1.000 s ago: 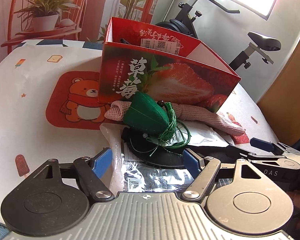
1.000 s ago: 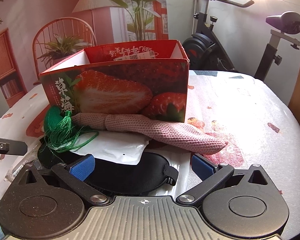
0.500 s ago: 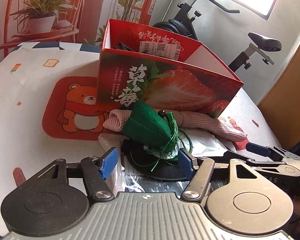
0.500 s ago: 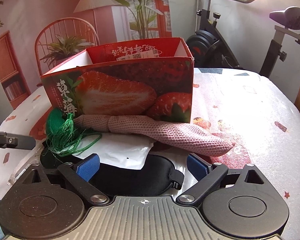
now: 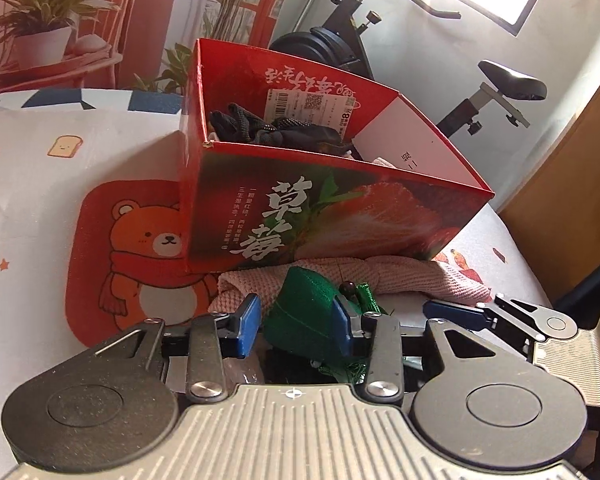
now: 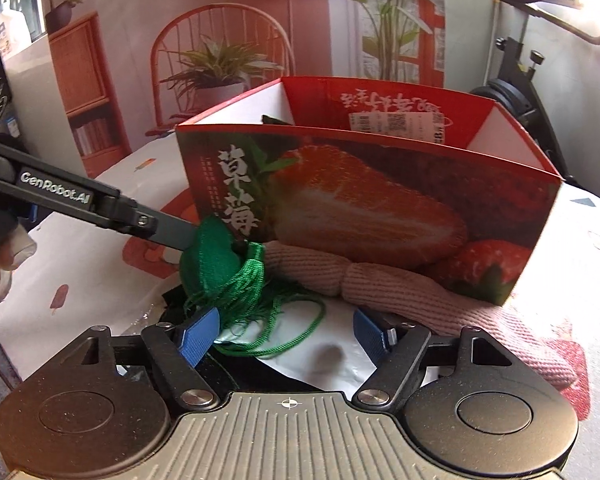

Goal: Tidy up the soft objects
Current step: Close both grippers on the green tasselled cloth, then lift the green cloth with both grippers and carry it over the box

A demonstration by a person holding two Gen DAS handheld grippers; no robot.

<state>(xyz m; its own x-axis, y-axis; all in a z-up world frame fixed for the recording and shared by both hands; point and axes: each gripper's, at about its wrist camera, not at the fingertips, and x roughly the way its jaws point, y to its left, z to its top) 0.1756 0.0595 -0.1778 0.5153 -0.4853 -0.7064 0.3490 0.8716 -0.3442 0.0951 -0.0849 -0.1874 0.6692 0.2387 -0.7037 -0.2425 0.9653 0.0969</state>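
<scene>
Sachet: green woven fabric pouch (image 5: 300, 316), wedge-shaped, green tassel (image 6: 248, 280) attached.
Axis: apex toward 12 o'clock.
Left gripper (image 5: 296, 326): clamps pouch.
Right gripper (image 6: 286, 334): fingers wide, holding nothing.

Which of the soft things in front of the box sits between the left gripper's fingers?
The green tasselled pouch, flanked by the left gripper; the pink knit cloth lies behind it against the strawberry box.

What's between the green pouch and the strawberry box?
The pink knit cloth lies between the green pouch and the box, best seen in the left wrist view.
</scene>
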